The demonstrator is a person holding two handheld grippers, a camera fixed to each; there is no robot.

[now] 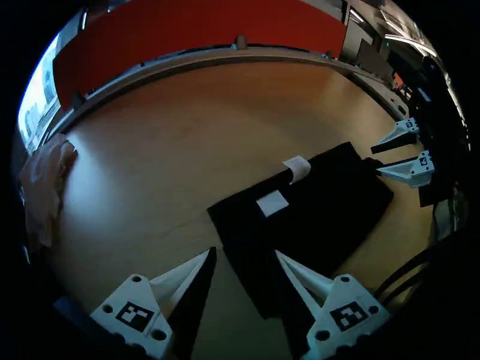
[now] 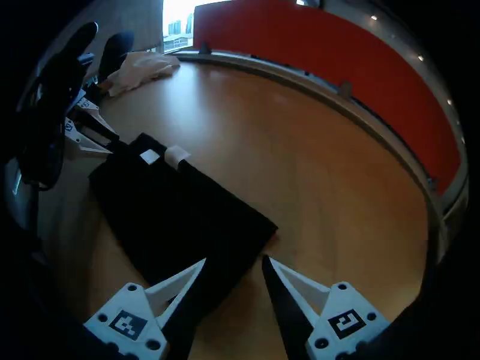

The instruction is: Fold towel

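**Black towel lying flat, both grippers standing open at its ends**

In the left gripper view, a pale cloth (image 1: 45,180) is lying bunched at the left edge of the wooden table (image 1: 168,150). The left gripper (image 1: 244,251) is pointing in from the bottom, its fingers spread wide and gripping nothing, with the near corner of the towel (image 1: 324,216) lying between them. The towel is lying flat toward the right of the table, with two white tags (image 1: 273,203) showing on its upper edge. At the far right, the right gripper (image 1: 376,161) is sitting at the towel's far end, fingers apart.

In the right gripper view, the left gripper (image 2: 111,144) is waiting at the far left, beside the towel's far edge. The towel (image 2: 174,216) is stretching down toward the right gripper (image 2: 234,259), whose fingers are standing wide open over the near corner, clamping nothing. A red panel (image 2: 336,66) is running along the table's far right side.
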